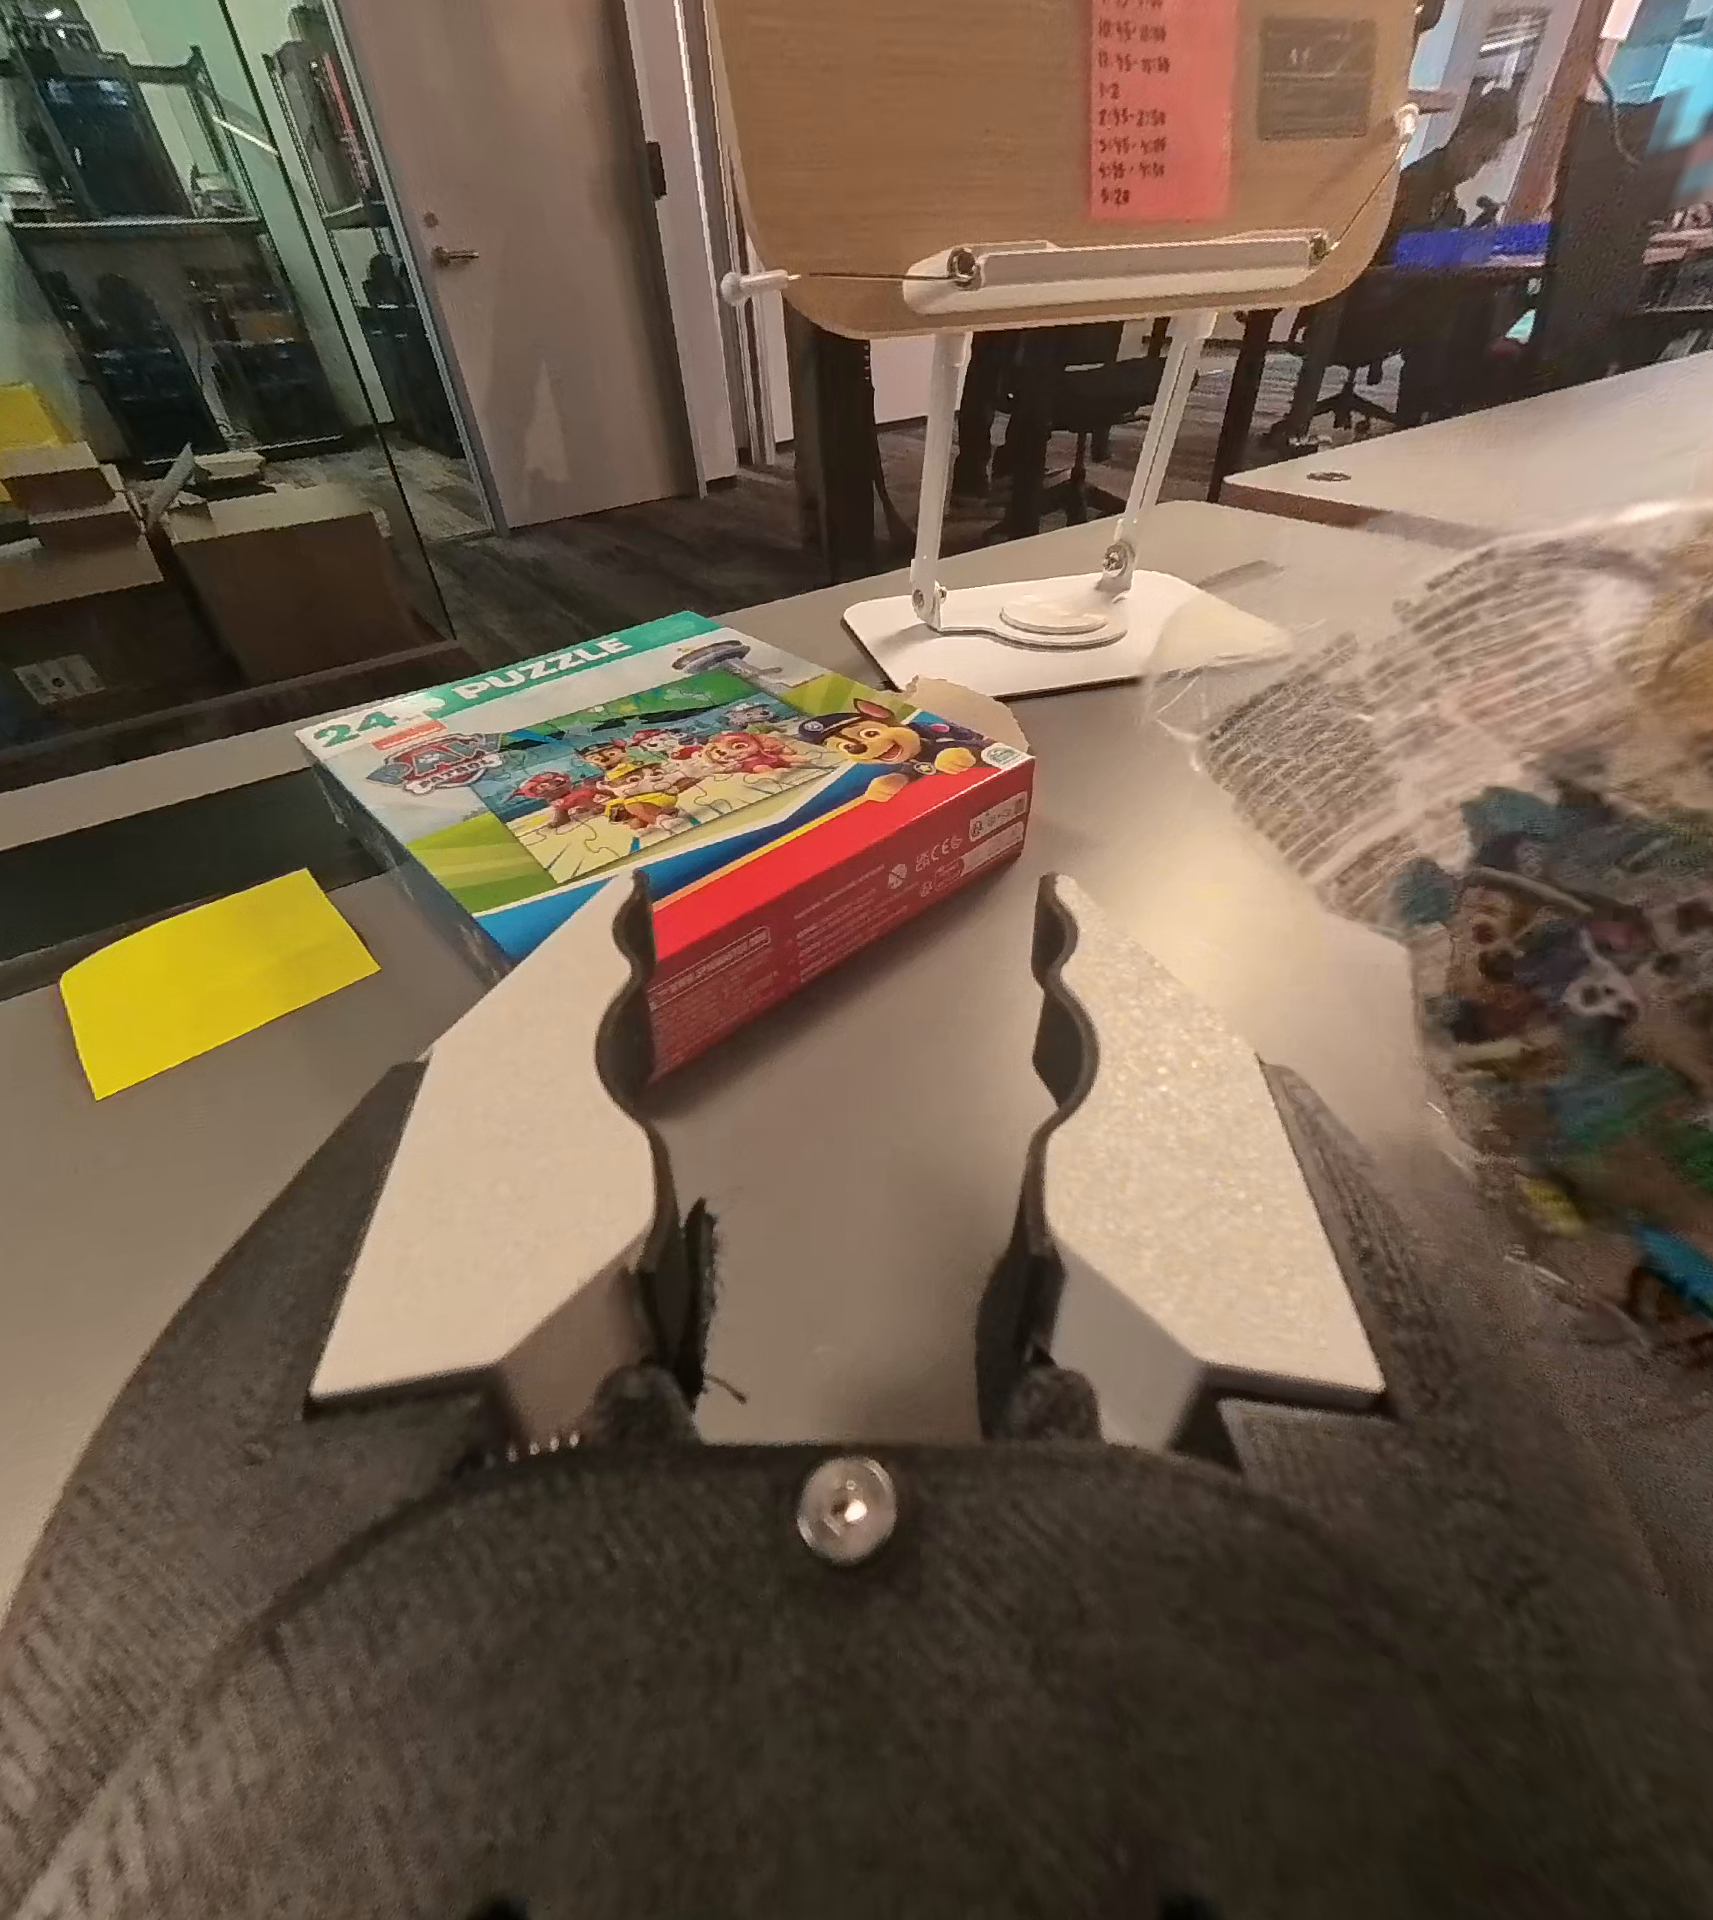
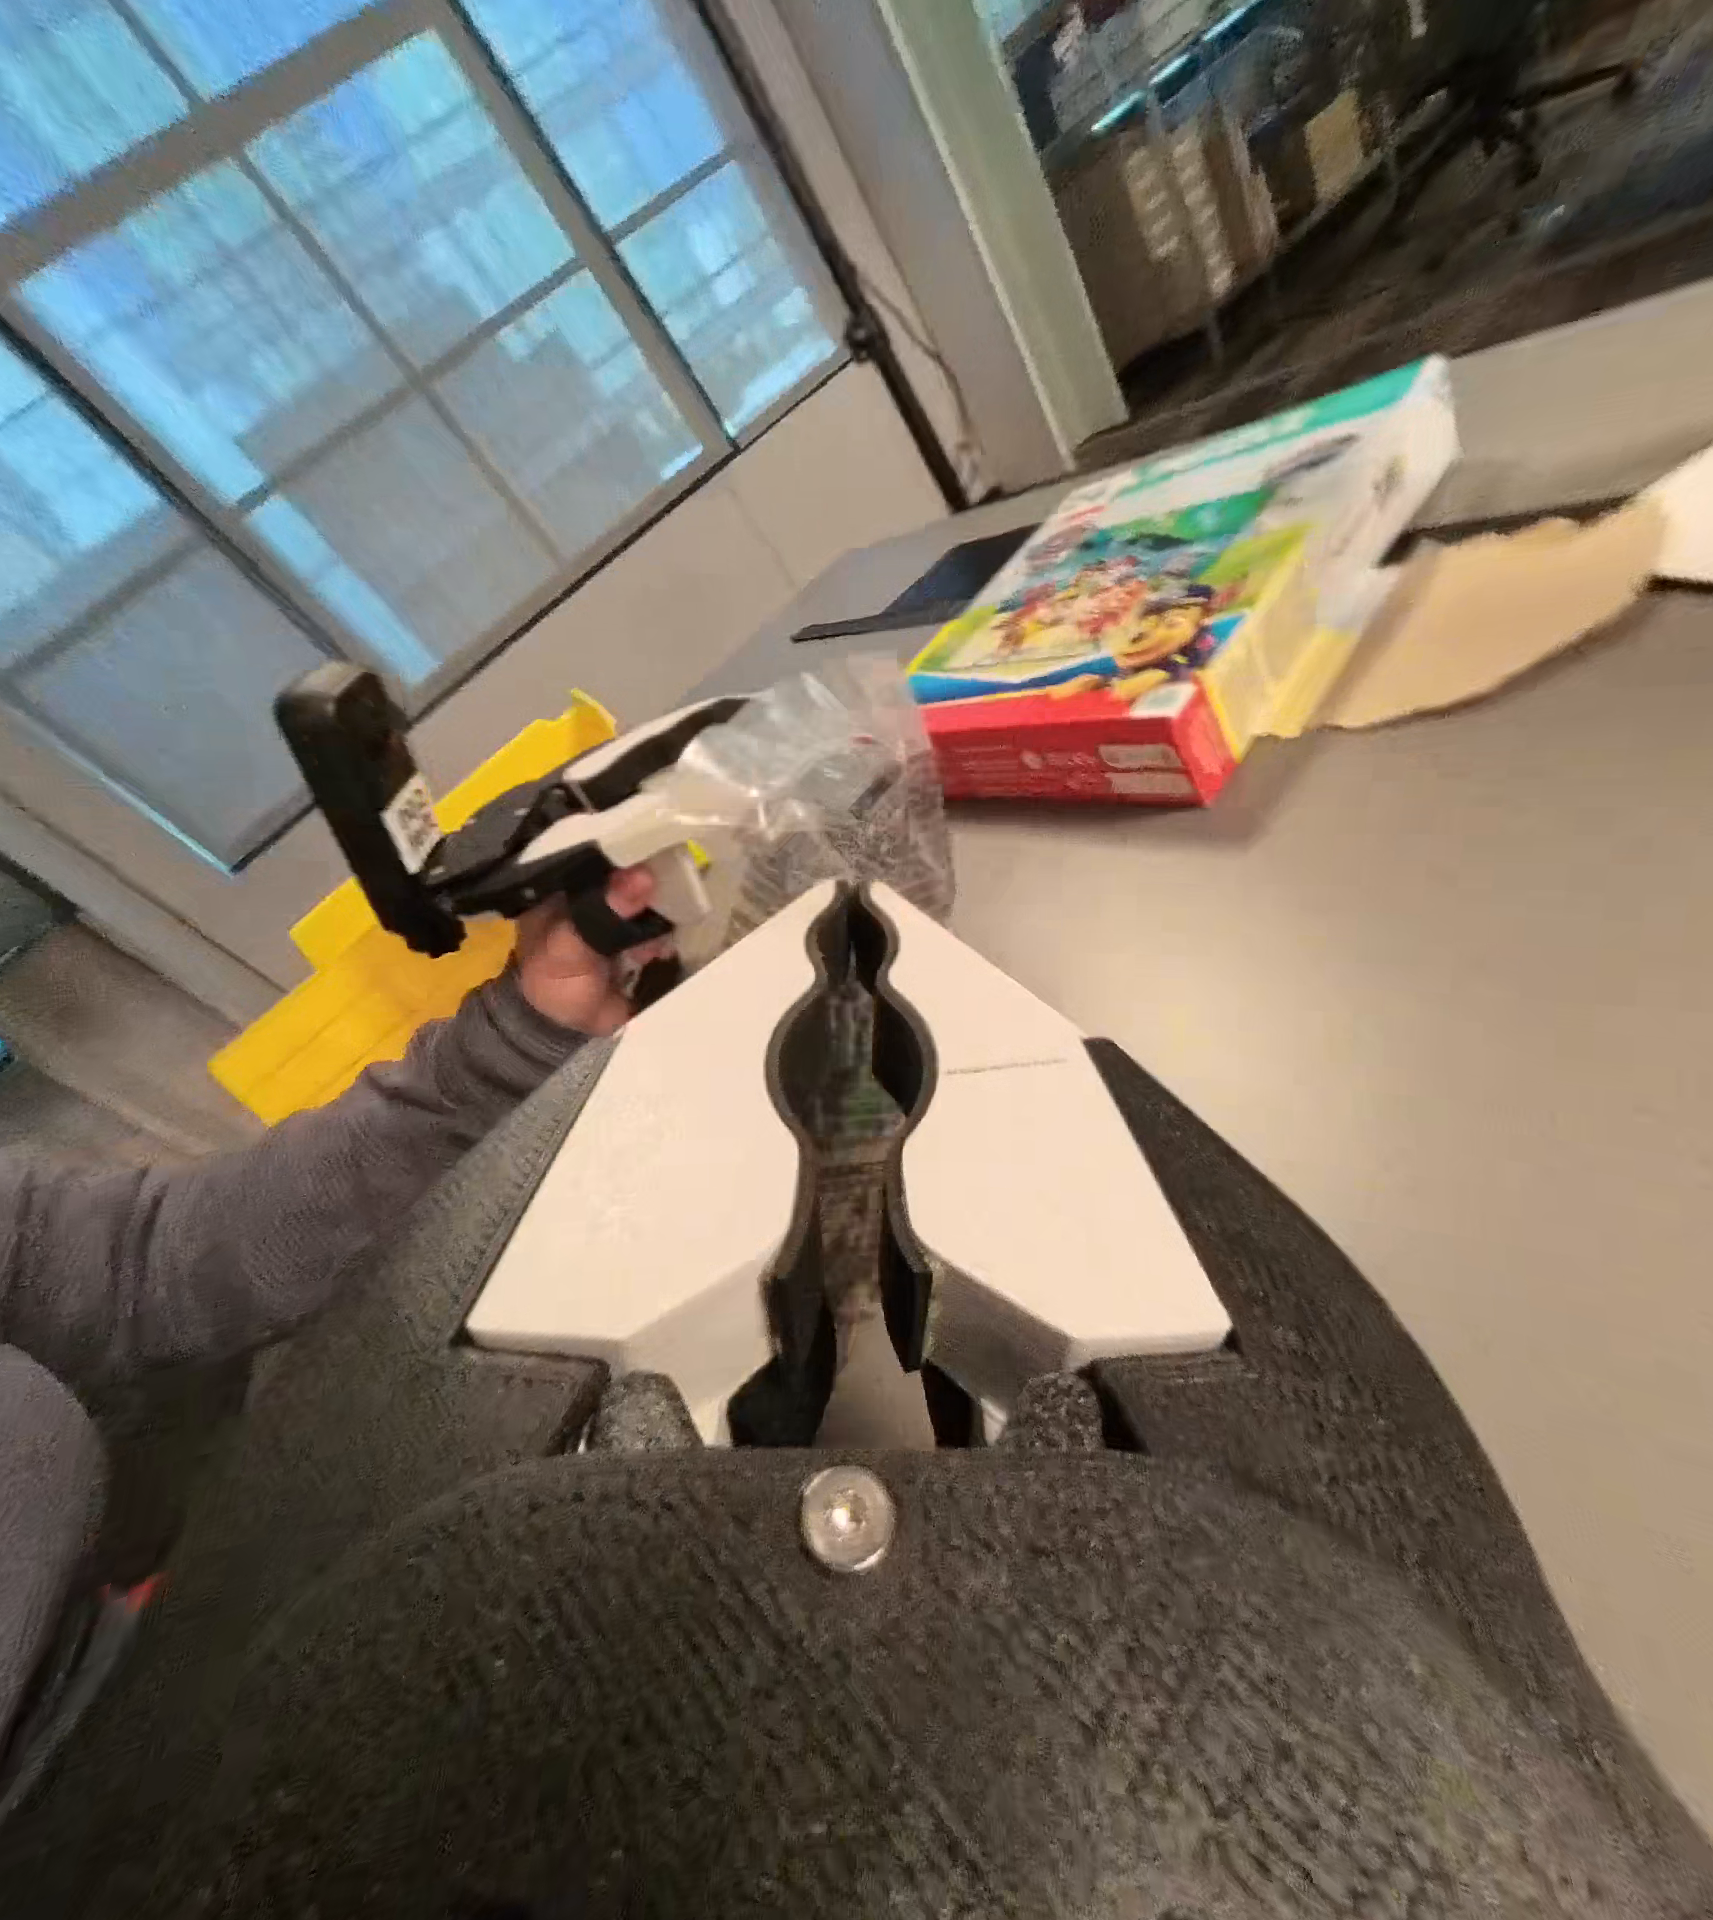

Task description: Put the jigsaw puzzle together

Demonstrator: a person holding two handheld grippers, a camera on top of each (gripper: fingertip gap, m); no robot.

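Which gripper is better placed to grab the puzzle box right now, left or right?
Left. The left gripper is open with the puzzle box just ahead; the right gripper is shut on the clear bag.

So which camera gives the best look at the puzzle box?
The left wrist view: the puzzle box lies close ahead, its picture side sharp, its near red side partly behind a fingertip. The right wrist view shows the box farther off, tilted and blurrier.

light: even indoor, blue daylight from windows (image 2: 312, 312) | blur: clear bag (image 1: 1558, 883) | edges: fisheye-bent
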